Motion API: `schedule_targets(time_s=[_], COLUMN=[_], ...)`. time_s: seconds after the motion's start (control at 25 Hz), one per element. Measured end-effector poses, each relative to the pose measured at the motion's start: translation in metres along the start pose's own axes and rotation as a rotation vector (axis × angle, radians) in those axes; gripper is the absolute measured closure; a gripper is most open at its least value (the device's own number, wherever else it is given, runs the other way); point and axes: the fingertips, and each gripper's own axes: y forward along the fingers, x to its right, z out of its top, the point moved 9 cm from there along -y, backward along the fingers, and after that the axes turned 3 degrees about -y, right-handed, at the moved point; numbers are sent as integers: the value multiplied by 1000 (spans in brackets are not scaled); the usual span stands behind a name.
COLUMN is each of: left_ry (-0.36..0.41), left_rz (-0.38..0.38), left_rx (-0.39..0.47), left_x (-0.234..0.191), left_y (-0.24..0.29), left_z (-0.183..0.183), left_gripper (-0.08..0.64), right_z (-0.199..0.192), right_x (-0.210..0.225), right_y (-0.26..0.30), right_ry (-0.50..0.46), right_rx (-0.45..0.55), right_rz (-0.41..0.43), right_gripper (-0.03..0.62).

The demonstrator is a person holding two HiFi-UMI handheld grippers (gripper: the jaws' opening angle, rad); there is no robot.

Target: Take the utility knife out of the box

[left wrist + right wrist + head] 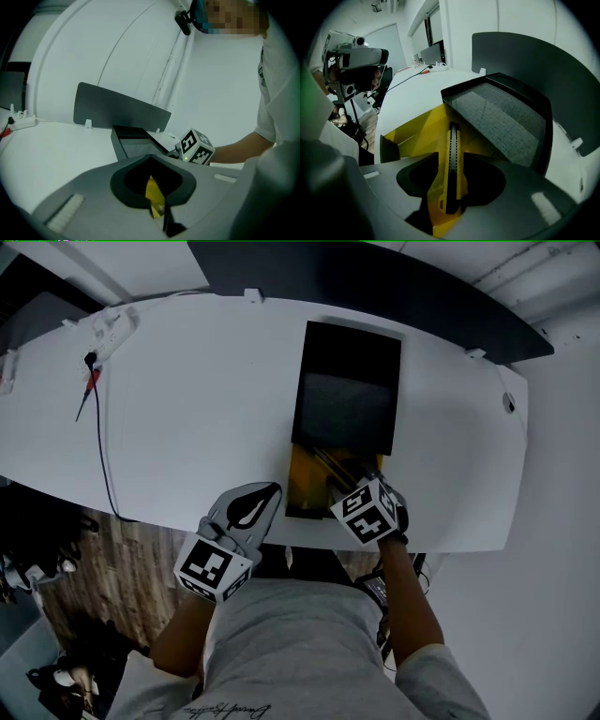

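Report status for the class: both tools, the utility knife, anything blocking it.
Right tool open, astride utility knife, not gripping. Left tool shut, beside box. Lid open, nothing over utility knife.

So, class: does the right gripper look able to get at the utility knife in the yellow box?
Probably yes. The lid is folded back, the utility knife lies uncovered in the yellow box, and the right gripper has its open jaws astride it, not pressing. Nothing seems to block it.
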Motion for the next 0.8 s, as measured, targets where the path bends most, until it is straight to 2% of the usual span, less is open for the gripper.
schedule_targets(time_s=[0.52,0.8], left_ry=[-23,-40], left_rz=[5,8], left_rx=[-14,-13], left_x=[-3,-7], left_y=[0,-1], left_z=[-8,-12], left_gripper=[558,558], right_z=[6,10], right_x=[-3,-2], right_y=[14,20], right_ry=[-58,-38], right_rx=[-132,-186], right_rz=[-16,-6], right_gripper=[407,407])
